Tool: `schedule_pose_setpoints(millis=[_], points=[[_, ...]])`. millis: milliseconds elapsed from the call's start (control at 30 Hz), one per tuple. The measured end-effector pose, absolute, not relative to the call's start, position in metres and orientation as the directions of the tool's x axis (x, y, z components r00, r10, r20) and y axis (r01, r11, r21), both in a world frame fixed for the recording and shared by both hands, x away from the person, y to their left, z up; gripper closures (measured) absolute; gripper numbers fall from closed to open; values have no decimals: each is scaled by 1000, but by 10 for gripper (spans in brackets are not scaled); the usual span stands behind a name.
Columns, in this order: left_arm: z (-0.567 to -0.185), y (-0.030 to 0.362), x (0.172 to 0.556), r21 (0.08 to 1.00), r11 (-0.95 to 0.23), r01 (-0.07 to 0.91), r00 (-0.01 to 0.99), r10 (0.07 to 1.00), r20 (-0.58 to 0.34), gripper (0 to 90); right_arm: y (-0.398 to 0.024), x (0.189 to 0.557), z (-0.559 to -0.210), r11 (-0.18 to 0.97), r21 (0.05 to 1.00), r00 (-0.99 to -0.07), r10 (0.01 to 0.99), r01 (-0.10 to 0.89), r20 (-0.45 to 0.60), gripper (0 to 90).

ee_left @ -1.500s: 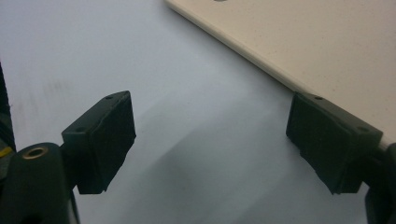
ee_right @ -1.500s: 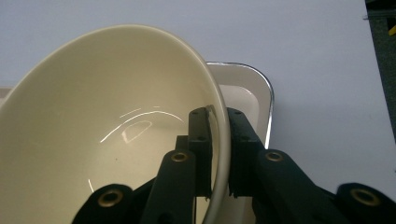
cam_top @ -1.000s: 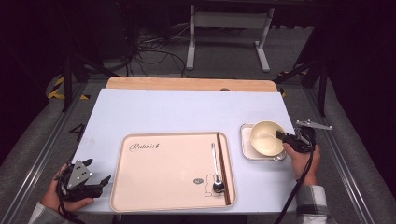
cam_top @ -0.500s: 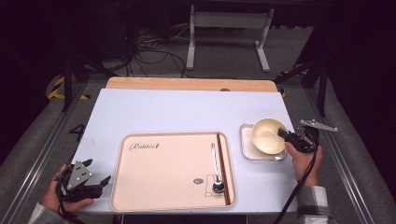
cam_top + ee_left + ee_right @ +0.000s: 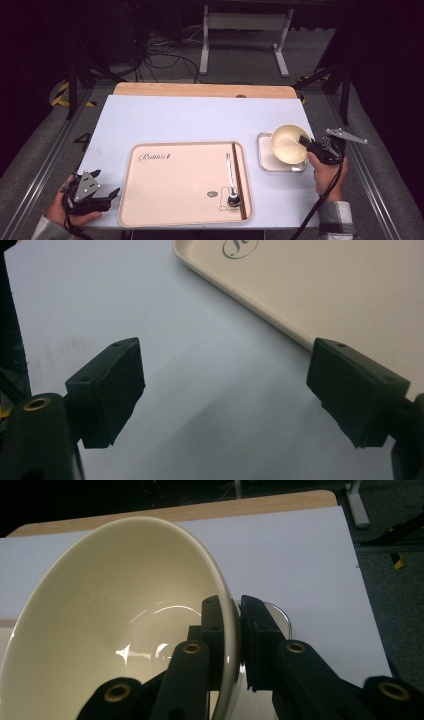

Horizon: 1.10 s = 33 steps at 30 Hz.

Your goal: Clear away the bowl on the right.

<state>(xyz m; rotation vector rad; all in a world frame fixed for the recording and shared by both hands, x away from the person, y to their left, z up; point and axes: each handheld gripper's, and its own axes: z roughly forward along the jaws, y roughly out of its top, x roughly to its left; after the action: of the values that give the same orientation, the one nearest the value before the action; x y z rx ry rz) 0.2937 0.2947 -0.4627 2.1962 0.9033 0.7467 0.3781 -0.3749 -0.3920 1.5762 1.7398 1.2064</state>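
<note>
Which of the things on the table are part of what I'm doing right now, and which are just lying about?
In hand:
- cream bowl, its wall pinched by the right hand-held gripper
- small square dish under the bowl

Lying about:
- beige tray
- spoon in the tray
- dark stick along the tray's right side
- left hand-held gripper, open, beside the tray

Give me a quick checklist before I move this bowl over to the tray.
1. Grip on bowl: right gripper has its jaws clamped on the rim of the cream bowl, one jaw inside, one outside: ok.
2. Bowl empty: inside looks bare and glossy: ok.
3. Bowl lifted off the small square dish: cannot tell.
4. Landing room on the beige tray: wide bare area left of the spoon: ok.
5. Left gripper out of the way: open over the table beside the tray's edge: ok.
</note>
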Motion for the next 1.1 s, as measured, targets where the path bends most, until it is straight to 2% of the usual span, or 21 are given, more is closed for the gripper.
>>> schedule_pose_setpoints(millis=[633, 1100], points=[[-462, 294, 291, 730, -565, 385, 612, 748, 257, 162, -337, 370, -381, -9, 878, -317, 931, 478, 182, 815], [-462, 293, 291, 728, -565, 390, 611, 749, 254, 161, -282, 380, -378, 74, 875, -434, 886, 479, 163, 811]])
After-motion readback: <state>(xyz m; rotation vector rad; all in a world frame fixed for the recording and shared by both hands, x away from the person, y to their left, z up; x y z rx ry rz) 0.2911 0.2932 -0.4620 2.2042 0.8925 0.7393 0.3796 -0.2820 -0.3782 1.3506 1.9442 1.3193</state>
